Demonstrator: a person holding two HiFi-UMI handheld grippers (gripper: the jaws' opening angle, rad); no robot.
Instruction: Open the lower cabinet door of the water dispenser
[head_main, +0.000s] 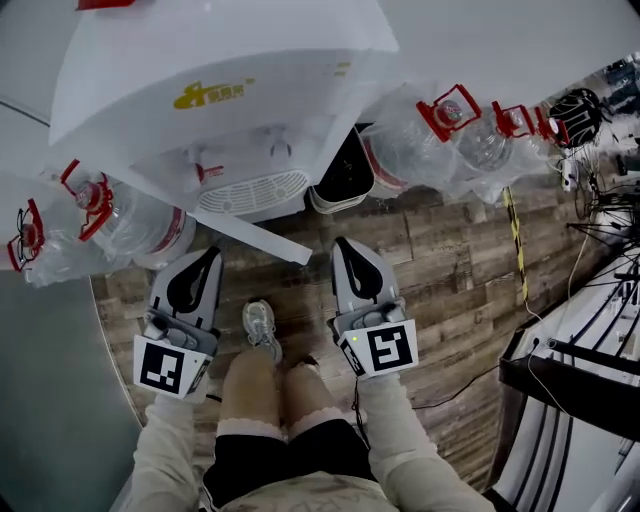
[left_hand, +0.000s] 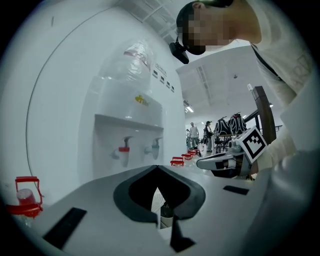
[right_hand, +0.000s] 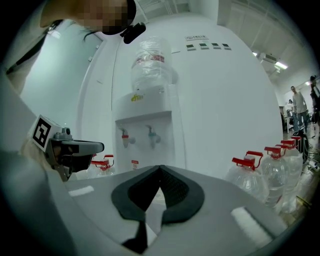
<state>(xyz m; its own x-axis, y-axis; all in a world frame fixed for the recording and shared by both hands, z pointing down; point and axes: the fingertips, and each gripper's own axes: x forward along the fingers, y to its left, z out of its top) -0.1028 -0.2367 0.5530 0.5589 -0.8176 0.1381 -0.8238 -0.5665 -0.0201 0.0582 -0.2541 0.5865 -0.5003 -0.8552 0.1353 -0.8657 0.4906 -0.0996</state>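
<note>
The white water dispenser (head_main: 215, 90) stands against the wall, with a yellow logo, two taps and a drip grille (head_main: 250, 190). A white strip (head_main: 255, 238) juts out from its base toward me; it looks like the top edge of the lower cabinet door swung open. My left gripper (head_main: 213, 253) and right gripper (head_main: 338, 243) hover side by side in front of it, both shut and empty, touching nothing. The gripper views face the dispenser (left_hand: 127, 145) (right_hand: 145, 132) at tap height. The left gripper (left_hand: 157, 167) and right gripper (right_hand: 160, 167) hide the cabinet below.
Clear water jugs with red handles lie left (head_main: 110, 215) and right (head_main: 440, 140) of the dispenser. A dark bin (head_main: 345, 170) stands beside it. My legs and shoe (head_main: 262, 325) are on the wood floor (head_main: 450, 280). Black frames and cables (head_main: 590, 340) crowd the right.
</note>
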